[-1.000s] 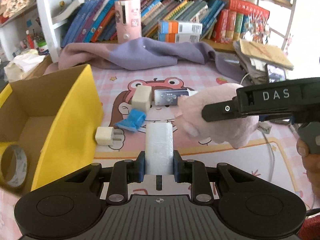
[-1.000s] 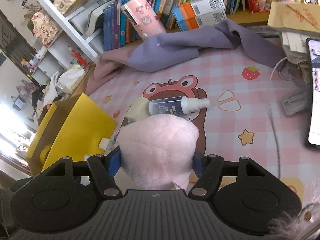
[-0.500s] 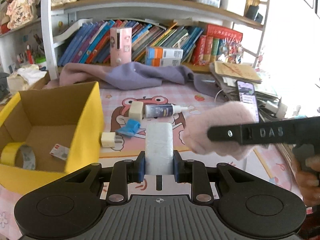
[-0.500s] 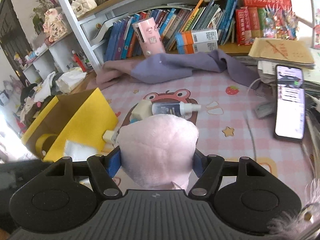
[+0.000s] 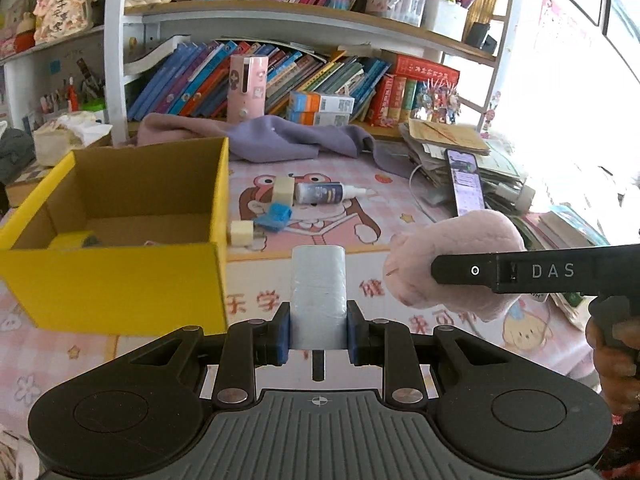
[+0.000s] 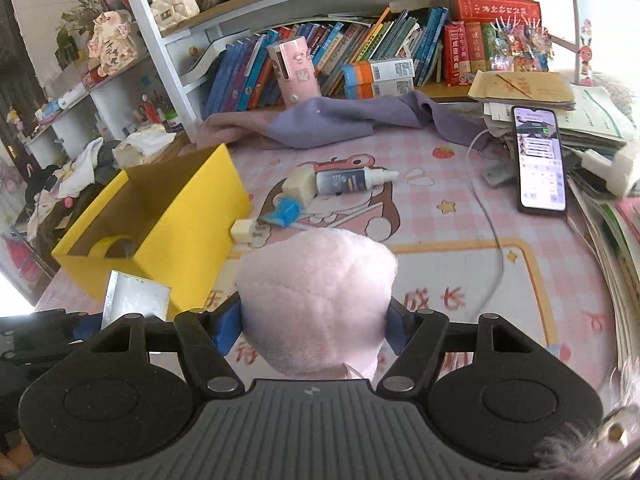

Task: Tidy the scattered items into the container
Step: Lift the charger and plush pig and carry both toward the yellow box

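My left gripper [image 5: 318, 330] is shut on a white tissue pack [image 5: 318, 296], held above the mat right of the yellow cardboard box [image 5: 120, 276]. The pack also shows in the right wrist view [image 6: 136, 298]. My right gripper [image 6: 316, 320] is shut on a pink plush toy [image 6: 316, 296], seen in the left wrist view [image 5: 452, 256] too. The box [image 6: 192, 232] holds a yellow tape roll [image 6: 108, 246]. A spray bottle [image 5: 328, 193], a cream block [image 5: 282, 190], a blue clip [image 5: 274, 216] and a white charger plug [image 5: 242, 233] lie on the mat.
A purple cloth [image 5: 280, 140] lies at the back under a bookshelf [image 5: 304, 76]. A phone [image 6: 540, 156] with a white cable [image 6: 492, 232] rests on stacked papers [image 6: 600, 120] at the right. A pink cylinder [image 5: 248, 88] stands by the books.
Both grippers have risen and pulled back from the mat with their loads. The box and the loose items now sit farther away and lower in view.
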Available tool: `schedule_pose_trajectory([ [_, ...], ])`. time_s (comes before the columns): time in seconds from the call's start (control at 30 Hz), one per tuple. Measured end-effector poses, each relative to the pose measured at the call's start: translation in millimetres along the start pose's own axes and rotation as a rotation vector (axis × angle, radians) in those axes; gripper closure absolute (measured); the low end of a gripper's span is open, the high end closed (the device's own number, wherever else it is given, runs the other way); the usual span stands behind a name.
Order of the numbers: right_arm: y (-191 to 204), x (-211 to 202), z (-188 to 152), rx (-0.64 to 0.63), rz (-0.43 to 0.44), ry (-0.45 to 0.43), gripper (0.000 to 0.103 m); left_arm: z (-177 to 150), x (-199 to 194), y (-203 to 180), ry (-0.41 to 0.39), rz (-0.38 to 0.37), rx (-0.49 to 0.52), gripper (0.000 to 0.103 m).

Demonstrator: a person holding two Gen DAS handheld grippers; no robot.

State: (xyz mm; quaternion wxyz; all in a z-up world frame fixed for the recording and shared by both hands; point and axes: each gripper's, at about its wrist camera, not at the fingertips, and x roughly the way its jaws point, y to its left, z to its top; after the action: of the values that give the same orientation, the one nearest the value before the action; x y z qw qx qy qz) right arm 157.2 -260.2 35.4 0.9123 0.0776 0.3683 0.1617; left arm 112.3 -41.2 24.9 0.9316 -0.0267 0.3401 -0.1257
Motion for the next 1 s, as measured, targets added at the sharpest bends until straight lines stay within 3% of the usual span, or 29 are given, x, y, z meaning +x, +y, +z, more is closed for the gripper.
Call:
schedule_pose_trajectory([
  [0.4, 54.9, -31.8, -60.9, -0.02, -0.006, 0.036, 0.036, -43.3, -48.9, 19.2, 0.024, -0.013, 0.003, 0.078],
  [1.0, 129.3, -29.4, -90.6, -0.159, 0.117, 0.129, 0.036, -78.7, -100.7, 72.2, 0.005, 0.093, -0.135, 0.078],
])
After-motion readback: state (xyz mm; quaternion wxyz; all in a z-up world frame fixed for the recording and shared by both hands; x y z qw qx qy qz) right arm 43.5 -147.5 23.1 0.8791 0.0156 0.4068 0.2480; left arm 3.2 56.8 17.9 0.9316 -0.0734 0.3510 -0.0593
